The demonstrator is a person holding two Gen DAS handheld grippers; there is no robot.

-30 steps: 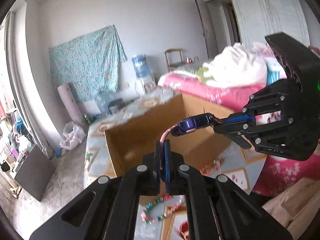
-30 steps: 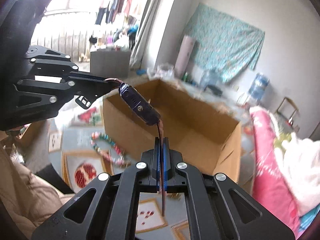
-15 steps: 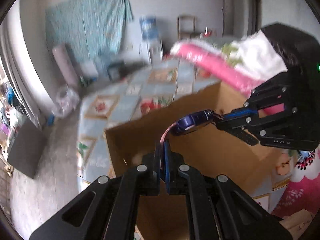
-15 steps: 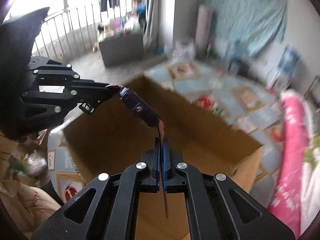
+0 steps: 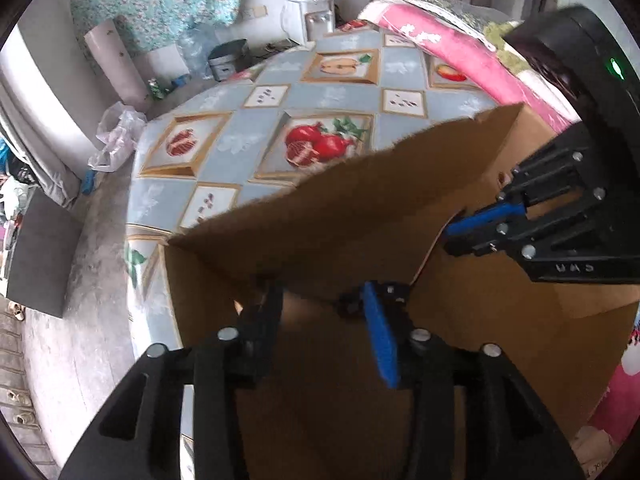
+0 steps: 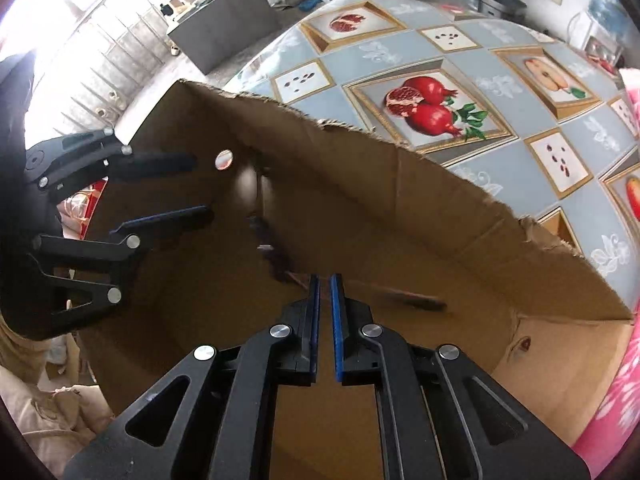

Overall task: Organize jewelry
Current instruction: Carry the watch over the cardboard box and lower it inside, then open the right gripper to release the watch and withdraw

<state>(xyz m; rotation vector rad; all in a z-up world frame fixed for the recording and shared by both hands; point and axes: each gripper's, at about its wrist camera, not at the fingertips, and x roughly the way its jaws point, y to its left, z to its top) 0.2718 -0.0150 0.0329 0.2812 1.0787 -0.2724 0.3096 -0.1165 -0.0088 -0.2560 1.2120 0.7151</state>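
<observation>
Your left gripper (image 5: 320, 304) stands spread wide over the cardboard box (image 6: 400, 184), holding nothing. Your right gripper (image 6: 324, 300) is parted by a narrow gap, also above the box. The watch (image 6: 276, 256), blurred, is inside the box, just beyond your right fingertips (image 6: 314, 292). The box sits on the fruit-patterned tablecloth (image 6: 500, 60).

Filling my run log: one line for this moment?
left gripper: open | right gripper: slightly open, empty | watch: blurred, inside cardboard box

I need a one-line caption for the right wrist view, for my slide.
Both tongs, right and left, open inside the cardboard box; a dark, blurred watch-like piece lies below them.
</observation>
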